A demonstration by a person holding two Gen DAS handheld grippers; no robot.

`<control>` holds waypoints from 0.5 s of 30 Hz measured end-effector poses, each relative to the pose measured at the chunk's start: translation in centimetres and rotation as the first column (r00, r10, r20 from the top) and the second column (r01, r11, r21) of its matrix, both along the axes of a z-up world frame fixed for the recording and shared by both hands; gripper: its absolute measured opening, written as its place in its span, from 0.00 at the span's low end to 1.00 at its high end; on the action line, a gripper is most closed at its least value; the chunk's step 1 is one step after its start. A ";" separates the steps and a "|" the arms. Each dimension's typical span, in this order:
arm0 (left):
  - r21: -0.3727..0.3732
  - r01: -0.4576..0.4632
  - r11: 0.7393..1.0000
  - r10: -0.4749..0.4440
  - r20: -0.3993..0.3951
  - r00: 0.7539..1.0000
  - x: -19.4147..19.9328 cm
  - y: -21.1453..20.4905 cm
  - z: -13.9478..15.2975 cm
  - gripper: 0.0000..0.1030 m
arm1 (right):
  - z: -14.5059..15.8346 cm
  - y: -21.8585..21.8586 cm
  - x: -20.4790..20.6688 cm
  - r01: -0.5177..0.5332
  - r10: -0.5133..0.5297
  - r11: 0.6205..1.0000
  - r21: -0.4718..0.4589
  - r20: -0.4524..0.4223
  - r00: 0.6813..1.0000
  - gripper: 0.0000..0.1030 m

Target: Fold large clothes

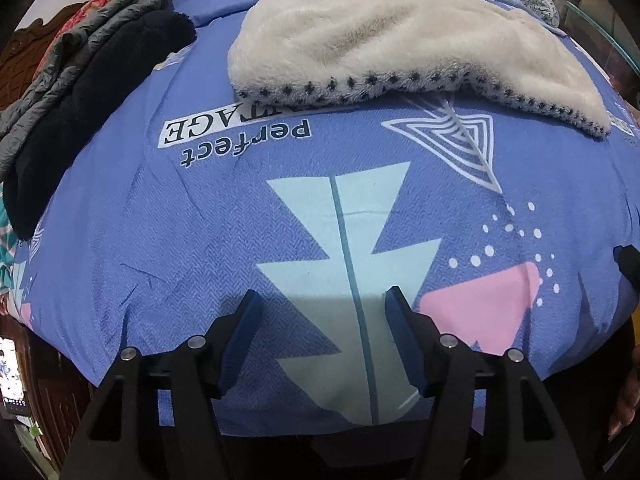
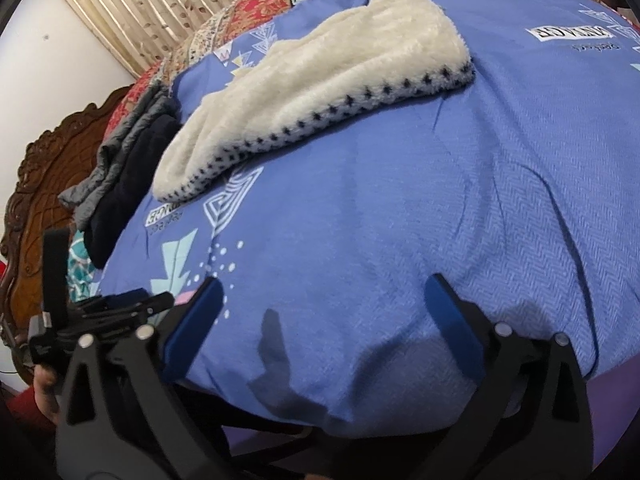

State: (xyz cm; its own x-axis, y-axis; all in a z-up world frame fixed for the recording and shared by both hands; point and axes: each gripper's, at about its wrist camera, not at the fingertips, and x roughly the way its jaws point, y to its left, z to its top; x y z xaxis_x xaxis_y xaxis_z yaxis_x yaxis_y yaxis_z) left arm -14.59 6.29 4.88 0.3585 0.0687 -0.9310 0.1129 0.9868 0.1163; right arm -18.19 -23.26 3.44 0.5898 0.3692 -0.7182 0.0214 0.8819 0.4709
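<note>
A cream fleece garment (image 1: 400, 40) with a dotted dark hem lies folded on the blue printed bedsheet (image 1: 200, 240), toward the far side of the bed. In the right wrist view, the cream fleece garment (image 2: 320, 92) sits up and to the left on the bedsheet (image 2: 440, 200). My left gripper (image 1: 324, 294) hovers over the sheet's near part, well short of the garment, jaws open with nothing between them. My right gripper (image 2: 323, 282) stands wide open over bare sheet by the bed's front edge. The left gripper (image 2: 156, 300) shows beside it at lower left.
A dark navy garment (image 1: 100, 92) and a grey quilted one (image 1: 68, 52) are piled at the bed's left. A carved wooden headboard (image 2: 44, 184), a striped curtain (image 2: 160, 4) and red patterned bedding (image 2: 260, 12) lie beyond. The mattress edge drops off just under both grippers.
</note>
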 end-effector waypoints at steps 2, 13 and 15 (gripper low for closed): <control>0.001 -0.003 1.000 0.003 -0.002 1.000 0.0 0.0 0.0 0.82 | 0.0 0.0 -0.1 0.006 -0.006 1.000 0.010 0.003 1.000 0.94; -0.006 -0.027 1.000 0.027 -0.018 0.999 0.0 0.3 -0.3 0.91 | 0.0 -0.1 -0.1 0.007 -0.007 1.000 0.020 0.005 1.000 0.94; -0.007 -0.036 0.999 0.036 -0.022 0.999 0.1 0.5 -0.4 0.93 | 0.0 -0.2 -0.2 0.004 -0.004 1.000 0.019 0.006 1.000 0.94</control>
State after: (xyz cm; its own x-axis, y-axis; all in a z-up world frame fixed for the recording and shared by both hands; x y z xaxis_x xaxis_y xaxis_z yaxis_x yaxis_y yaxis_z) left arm -14.53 6.81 4.50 0.3353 0.0739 -0.9392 0.0799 0.9911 0.1065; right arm -18.34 -23.42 3.41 0.5959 0.3801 -0.7074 0.0222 0.8728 0.4876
